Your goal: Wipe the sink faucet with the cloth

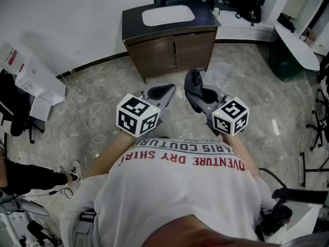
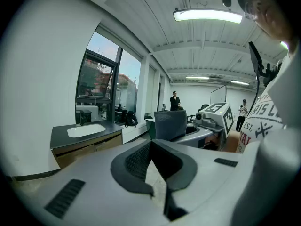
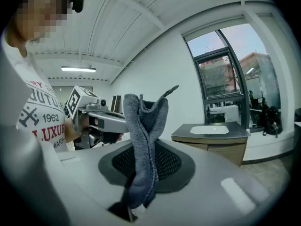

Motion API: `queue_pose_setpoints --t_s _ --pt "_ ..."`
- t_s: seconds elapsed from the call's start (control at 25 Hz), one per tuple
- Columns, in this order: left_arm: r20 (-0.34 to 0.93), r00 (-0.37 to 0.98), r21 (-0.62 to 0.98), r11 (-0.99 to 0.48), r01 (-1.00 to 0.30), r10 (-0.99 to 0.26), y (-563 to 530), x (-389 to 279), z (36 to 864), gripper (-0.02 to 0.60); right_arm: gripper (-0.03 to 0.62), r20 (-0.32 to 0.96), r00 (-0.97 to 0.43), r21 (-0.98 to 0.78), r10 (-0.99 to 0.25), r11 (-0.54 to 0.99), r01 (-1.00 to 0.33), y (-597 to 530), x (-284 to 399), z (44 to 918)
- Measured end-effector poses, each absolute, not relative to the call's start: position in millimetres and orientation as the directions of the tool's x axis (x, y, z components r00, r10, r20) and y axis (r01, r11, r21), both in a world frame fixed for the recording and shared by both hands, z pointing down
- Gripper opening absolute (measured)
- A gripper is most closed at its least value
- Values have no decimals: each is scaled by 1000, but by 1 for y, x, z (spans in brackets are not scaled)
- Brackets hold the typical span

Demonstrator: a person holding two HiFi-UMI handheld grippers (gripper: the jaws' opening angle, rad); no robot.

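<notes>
Firmly clamped, the right gripper point(image 3: 144, 160) pinches a folded blue-grey cloth point(image 3: 142, 119), which stands upright between its jaws. The left gripper point(image 2: 151, 146) is closed on nothing. The sink point(image 1: 168, 15) is well ahead.

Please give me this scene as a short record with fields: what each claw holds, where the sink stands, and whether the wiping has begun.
Right claw: shut on the grey-blue towelling cloth, which stands up from between its jaws
Left claw: shut, nothing in it
Sink: white oval basin in a dark-topped brown wooden cabinet by the wall, ahead of the person
Claw position: both near the person's body, apart from the cabinet
Faucet: too small to make out
Wiping: not yet begun
</notes>
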State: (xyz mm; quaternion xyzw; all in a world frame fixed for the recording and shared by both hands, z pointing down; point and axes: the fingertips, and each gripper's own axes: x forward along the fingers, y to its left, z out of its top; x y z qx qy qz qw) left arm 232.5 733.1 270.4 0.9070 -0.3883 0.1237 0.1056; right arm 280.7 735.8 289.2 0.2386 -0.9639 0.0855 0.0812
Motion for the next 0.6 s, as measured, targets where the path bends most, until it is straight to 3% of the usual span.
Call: queue_pose_setpoints --t_s 0.6 --pt "298 669 93 -677 -730 -681 729 228 265 2 71 195 -871 -129 -451 869 -478 731 280 286"
